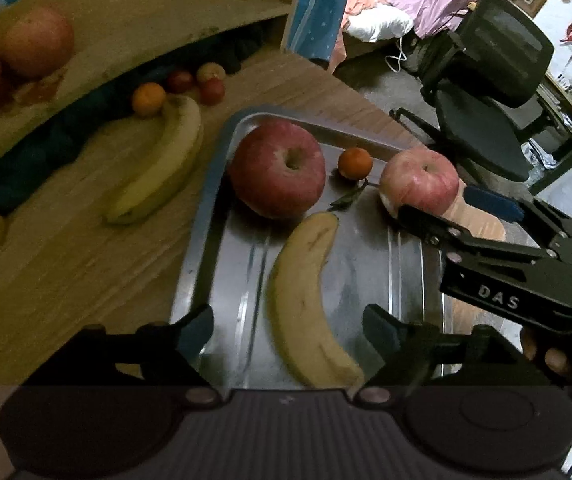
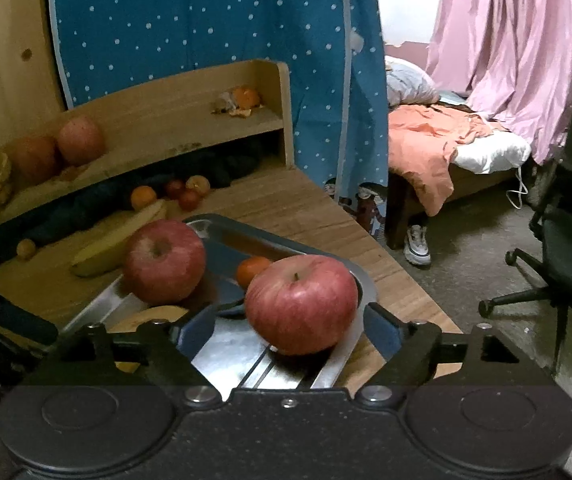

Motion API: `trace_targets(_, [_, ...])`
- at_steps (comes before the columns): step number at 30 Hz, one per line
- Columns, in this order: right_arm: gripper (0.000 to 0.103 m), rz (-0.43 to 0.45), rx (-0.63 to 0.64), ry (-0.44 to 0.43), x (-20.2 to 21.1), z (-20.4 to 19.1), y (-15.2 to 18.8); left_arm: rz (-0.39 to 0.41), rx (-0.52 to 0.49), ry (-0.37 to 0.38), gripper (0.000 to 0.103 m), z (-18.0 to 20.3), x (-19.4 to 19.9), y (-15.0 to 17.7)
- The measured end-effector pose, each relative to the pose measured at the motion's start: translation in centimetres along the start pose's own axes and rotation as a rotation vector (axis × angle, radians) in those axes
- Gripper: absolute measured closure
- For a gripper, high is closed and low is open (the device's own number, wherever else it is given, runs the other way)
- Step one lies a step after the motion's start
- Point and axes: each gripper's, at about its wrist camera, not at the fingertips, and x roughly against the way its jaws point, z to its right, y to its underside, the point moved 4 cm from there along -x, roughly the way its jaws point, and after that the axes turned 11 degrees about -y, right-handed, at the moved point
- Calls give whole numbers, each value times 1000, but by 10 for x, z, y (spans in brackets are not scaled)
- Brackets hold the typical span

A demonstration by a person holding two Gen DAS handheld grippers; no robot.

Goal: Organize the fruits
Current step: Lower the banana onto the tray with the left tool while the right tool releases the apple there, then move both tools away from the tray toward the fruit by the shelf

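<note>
1. While the steel tray (image 1: 414, 264) already carries a banana (image 1: 310, 300), a large red apple (image 1: 277, 166), a small tangerine (image 1: 355, 163) and a paler apple (image 1: 420, 180), more fruit waits loose on the tabletop (image 1: 85, 264).
2. The right tool (image 2: 288, 322) sits with its fingers spread wide on either side of the paler apple (image 2: 302, 304), which rests at the tray's near right corner, partly over the rim; neither pad appears to touch it, so it looks just released or about to be gripped.
3. The left tool (image 1: 288, 326) is also spread wide and empty, hovering over the tray banana, whose long axis runs roughly away from the tool, curving left at the near end.
4. A second banana (image 1: 161, 164) lies left of the tray on the tabletop, well apart from the right tool, so the left hand seems the nearer one for it.
5. An orange (image 1: 148, 98) and small red fruits (image 1: 195, 80) sit beyond that banana, under the wooden shelf (image 1: 145, 16).
</note>
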Motion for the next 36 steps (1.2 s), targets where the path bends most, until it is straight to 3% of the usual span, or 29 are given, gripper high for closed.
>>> trace_targets(6, [1, 0, -36, 59, 30, -23, 13, 31, 0, -25, 4, -23, 23, 17])
trace_targets(16, [1, -143, -144, 169, 80, -74, 54, 32, 49, -106, 0, -86, 44, 62])
trace_targets(26, [1, -426, -255, 130, 88, -114, 84, -14, 119, -191, 0, -137, 54, 105])
trace_targets(36, [1, -448, -107, 22, 79, -158, 58, -18, 188, -221, 0, -163, 64, 121])
